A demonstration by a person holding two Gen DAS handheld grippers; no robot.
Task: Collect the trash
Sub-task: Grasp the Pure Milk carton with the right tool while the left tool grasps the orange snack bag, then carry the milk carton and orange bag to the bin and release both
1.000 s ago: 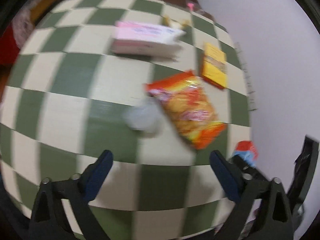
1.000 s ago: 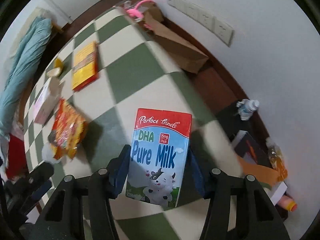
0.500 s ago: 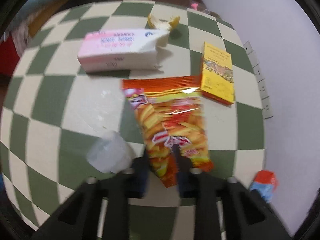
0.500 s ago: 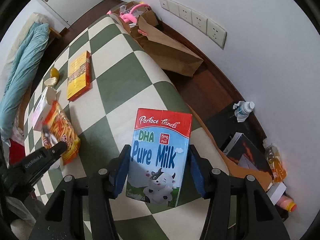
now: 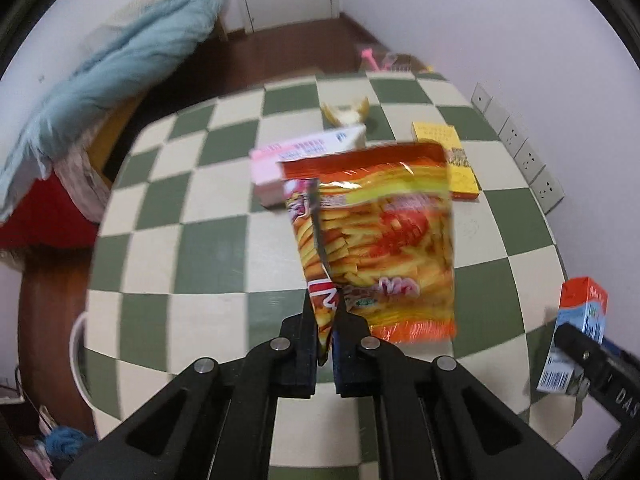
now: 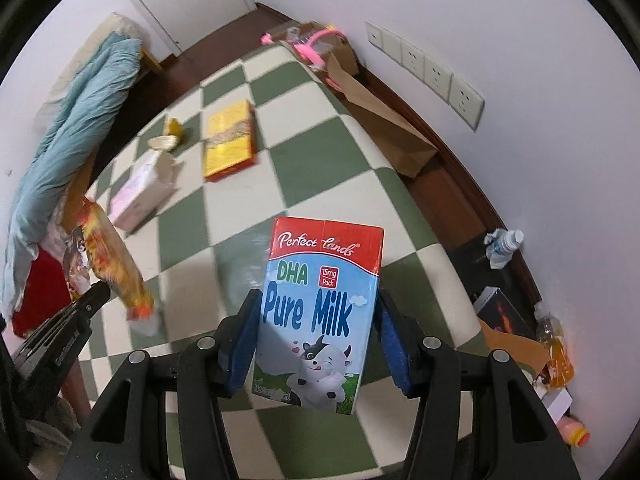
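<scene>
1. Two grippers are loaded. The left gripper (image 5: 326,334) is pinched tight on the lower corner of the chip bag (image 5: 380,236), which is held up off the checkered table (image 5: 208,256) (print motion-blurred).
2. The right gripper (image 6: 316,338) is clamped on the milk carton (image 6: 320,308), blue pads (image 6: 244,340) pressed to both sides; carton is held upright above the table edge, label "Pure Milk" readable.
3. The same carton is seen at the far right of the left wrist view (image 5: 578,340), near the table's rim.
4. Left on the table: pink box (image 6: 140,192) with a torn end, yellow box (image 6: 230,144) just beside it, peel scrap (image 6: 168,136) behind both.
5. A brown paper bag (image 6: 384,120) is seen standing open between table and wall, pink item at its far end (type can't be told).
6. Bottles (image 6: 504,246) are lying on the floor by the wall.
</scene>
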